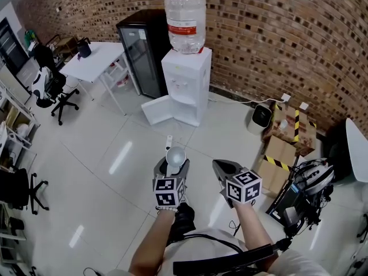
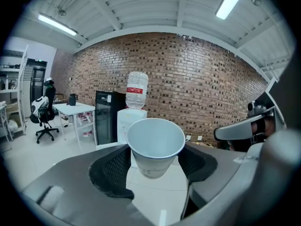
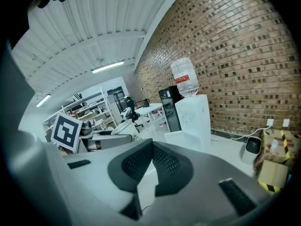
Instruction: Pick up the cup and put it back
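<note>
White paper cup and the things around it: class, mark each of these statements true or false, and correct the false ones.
1. The left hand-held gripper grips the white paper cup upright. True.
2. The cup is full of water. False: its inside looks empty.
3. The right hand-held gripper holds a second cup. False: its jaw tips meet with nothing between them.
4. A clear plastic water bottle sits on top of the white water dispenser. True.
</note>
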### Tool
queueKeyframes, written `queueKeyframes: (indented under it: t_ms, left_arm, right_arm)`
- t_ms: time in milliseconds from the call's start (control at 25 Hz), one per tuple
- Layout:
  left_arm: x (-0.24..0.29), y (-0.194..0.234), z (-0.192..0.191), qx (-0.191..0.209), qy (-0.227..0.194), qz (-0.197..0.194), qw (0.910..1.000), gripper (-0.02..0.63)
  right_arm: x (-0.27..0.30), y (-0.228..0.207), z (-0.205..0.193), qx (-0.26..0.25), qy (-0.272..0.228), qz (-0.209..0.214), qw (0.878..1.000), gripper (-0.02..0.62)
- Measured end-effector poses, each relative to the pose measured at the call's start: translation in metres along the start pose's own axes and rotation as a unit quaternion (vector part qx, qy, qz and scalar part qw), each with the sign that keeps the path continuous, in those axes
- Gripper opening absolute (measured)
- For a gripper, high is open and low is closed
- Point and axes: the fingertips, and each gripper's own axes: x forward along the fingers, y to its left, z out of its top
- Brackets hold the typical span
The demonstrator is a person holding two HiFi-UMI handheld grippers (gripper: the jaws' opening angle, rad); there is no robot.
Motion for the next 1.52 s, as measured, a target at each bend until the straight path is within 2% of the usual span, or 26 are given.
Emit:
queueKeyframes:
  t_ms: [440,840,1200,1520]
  left_arm:
    - [0.059,0.061,0.006,-0.009,0.021,-0.014,0.9996,0.314]
    - [0.129,0.109,0.005,0.012,0.033,-0.049,0.9982,0.314]
    - [0.218,0.129,-0.018,0.01,0.047,-0.065,0.9967,0.314]
    - [0.335,0.159,-0.066,0.014,0.052,-0.075,0.9957,0.314]
  right_arm:
    - [0.074,-0.023,0.016,0.013,0.013,-0.031,0.999,0.003]
    - [0.154,-0.042,0.021,-0.017,0.023,-0.048,0.998,0.003]
    - [0.212,-0.118,0.015,-0.003,0.032,-0.067,0.997,0.003]
    - [0.314,-0.201,-0.017,-0.026,0.052,-0.066,0.996,0.003]
